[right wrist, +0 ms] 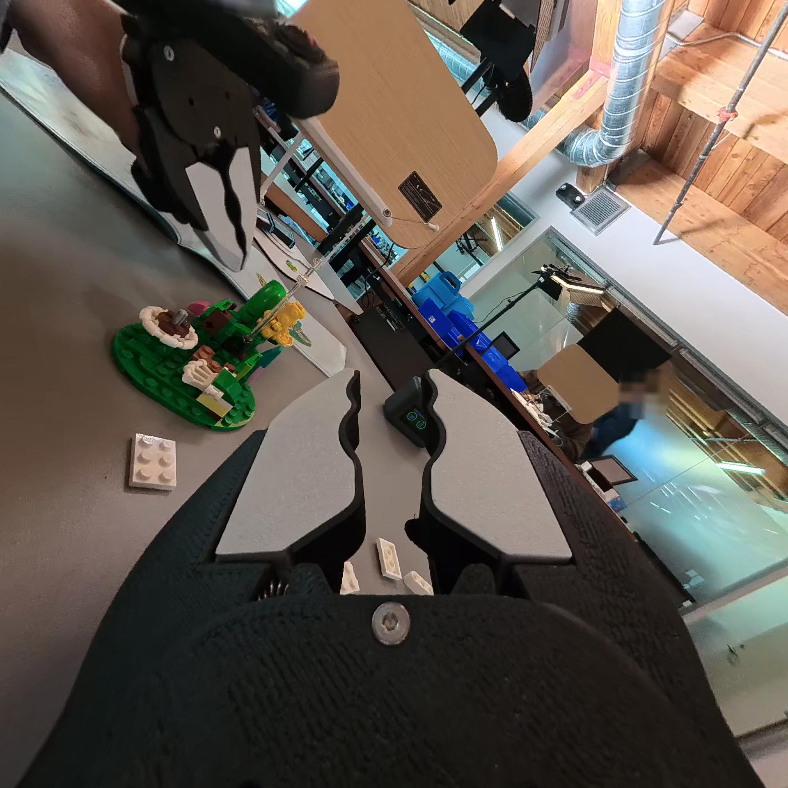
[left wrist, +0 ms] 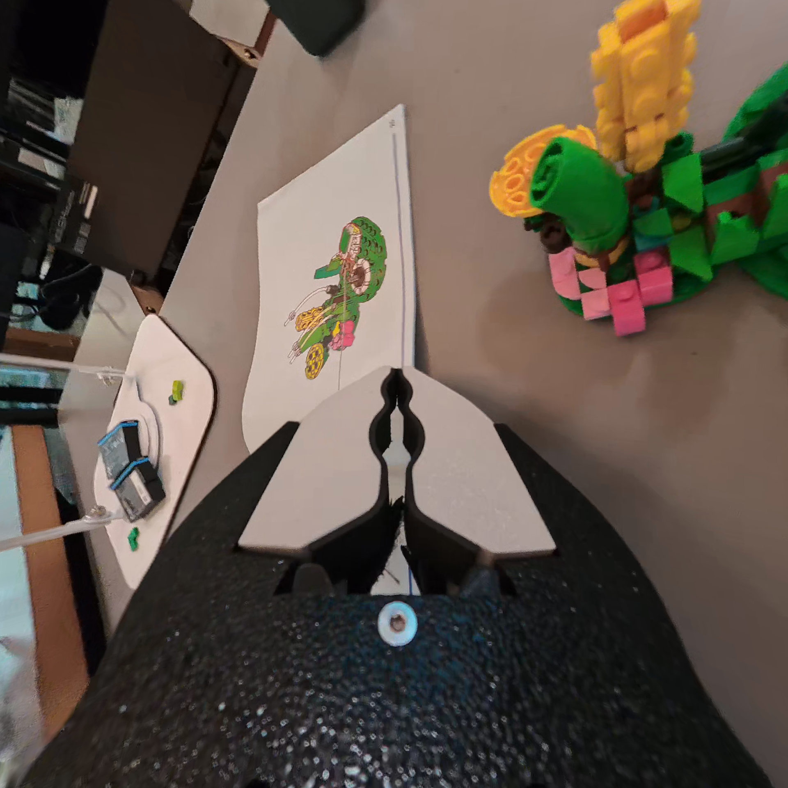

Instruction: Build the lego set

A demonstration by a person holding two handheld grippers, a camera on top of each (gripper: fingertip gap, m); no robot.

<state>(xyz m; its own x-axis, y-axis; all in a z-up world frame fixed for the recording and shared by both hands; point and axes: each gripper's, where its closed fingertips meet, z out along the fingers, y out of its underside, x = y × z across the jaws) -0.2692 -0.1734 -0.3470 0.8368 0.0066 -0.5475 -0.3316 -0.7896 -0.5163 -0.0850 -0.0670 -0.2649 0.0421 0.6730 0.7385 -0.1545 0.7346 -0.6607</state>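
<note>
The left gripper (left wrist: 397,375) has its jaws pressed together at the tips, and nothing is held between them. It hangs above a white instruction sheet (left wrist: 341,239) with a colour drawing of the model on it. The sheet lies flat on the grey counter (left wrist: 533,426).

The lego model (left wrist: 631,221) sits on the counter to the right of the sheet, apart from it. It has a green base, a tall yellow flower, a curved green tube and some pink bricks at its edge. In the right wrist view the same lego model (right wrist: 187,362) also shows a white and brown flower on its round green base.

The right gripper (right wrist: 392,379) has its jaws open, with a clear gap between them, and they hold nothing. A white square plate (right wrist: 152,462) with studs lies on the counter just beside the model. Three small white pieces (right wrist: 389,556) lie on the counter under the right gripper. A small dark device (right wrist: 407,411) with green lights sits on the counter, seen past the jaw tips.

At the far left of the left wrist view, a white board (left wrist: 170,426) holds two small black and blue boxes (left wrist: 128,473) and a few tiny green bricks (left wrist: 175,390).
</note>
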